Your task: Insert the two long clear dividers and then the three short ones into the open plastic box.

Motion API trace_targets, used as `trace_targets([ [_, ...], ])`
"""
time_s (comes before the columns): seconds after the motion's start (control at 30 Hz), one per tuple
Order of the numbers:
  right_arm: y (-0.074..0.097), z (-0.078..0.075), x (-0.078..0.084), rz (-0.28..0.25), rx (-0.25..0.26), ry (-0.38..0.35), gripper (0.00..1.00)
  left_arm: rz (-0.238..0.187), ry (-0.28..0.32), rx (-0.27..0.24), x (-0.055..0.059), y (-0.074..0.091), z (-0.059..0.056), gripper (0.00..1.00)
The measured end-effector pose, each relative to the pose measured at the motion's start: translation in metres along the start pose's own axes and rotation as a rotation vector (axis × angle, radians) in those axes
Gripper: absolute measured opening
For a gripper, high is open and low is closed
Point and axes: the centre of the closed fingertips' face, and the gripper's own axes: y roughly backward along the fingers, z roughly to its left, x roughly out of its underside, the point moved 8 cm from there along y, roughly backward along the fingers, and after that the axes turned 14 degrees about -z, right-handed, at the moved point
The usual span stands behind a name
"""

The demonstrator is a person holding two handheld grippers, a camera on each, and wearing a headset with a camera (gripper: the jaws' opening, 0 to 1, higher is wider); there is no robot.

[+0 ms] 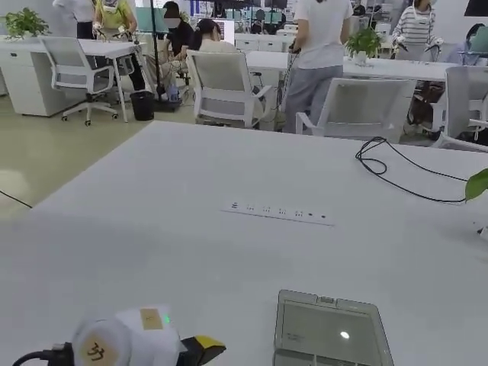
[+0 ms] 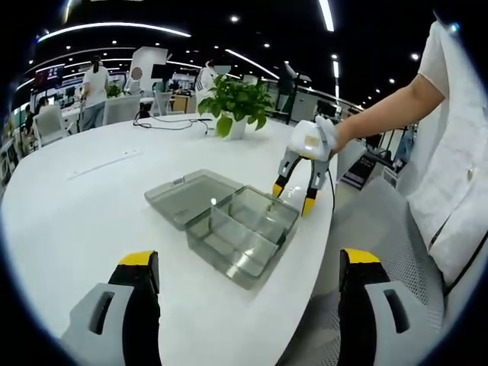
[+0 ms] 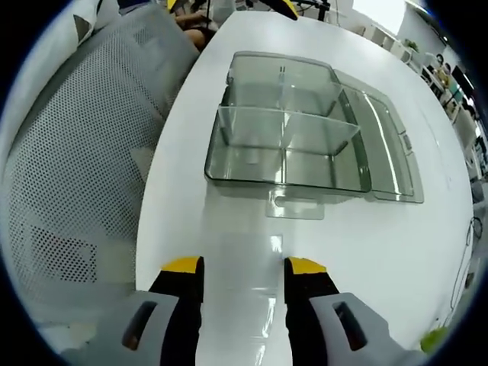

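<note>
At white table (image 1: 229, 252), open clear box (image 3: 252, 164), round tan label (image 1: 97, 351), writing illegible.

Box (image 3: 229, 171) sits on the table (image 3: 229, 252), lid (image 3: 385, 152) beside it (dividers (image 3: 259, 122) inside).

Bright ceiling lights, glare on white table (image 3: 252, 252), fisheye-warped edges

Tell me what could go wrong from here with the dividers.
1. The clear plastic box sits near the edge of the white table; a push from the right claw might slide it towards the grey mesh chair.
2. The flat clear divider lies flush on the glossy top beside the box: hard to see, and it may skid when pinched.
</note>
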Motion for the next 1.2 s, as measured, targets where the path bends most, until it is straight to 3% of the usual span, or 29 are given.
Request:
trace_targets([
  [0.37,-0.001,-0.001,-0.001,0.008,0.029,0.018,0.34,0.004,0.000,0.008,0.002,-0.001,0.000,1.00],
  [0.83,0.000,0.001,0.000,0.025,0.049,0.009,0.33,0.001,-0.004,0.013,0.001,-0.001,0.001,1.00],
  [1.2,0.030,0.006,-0.010,-0.050,0.154,-0.050,0.33,-0.002,0.011,0.008,-0.002,-0.001,0.002,1.00],
])
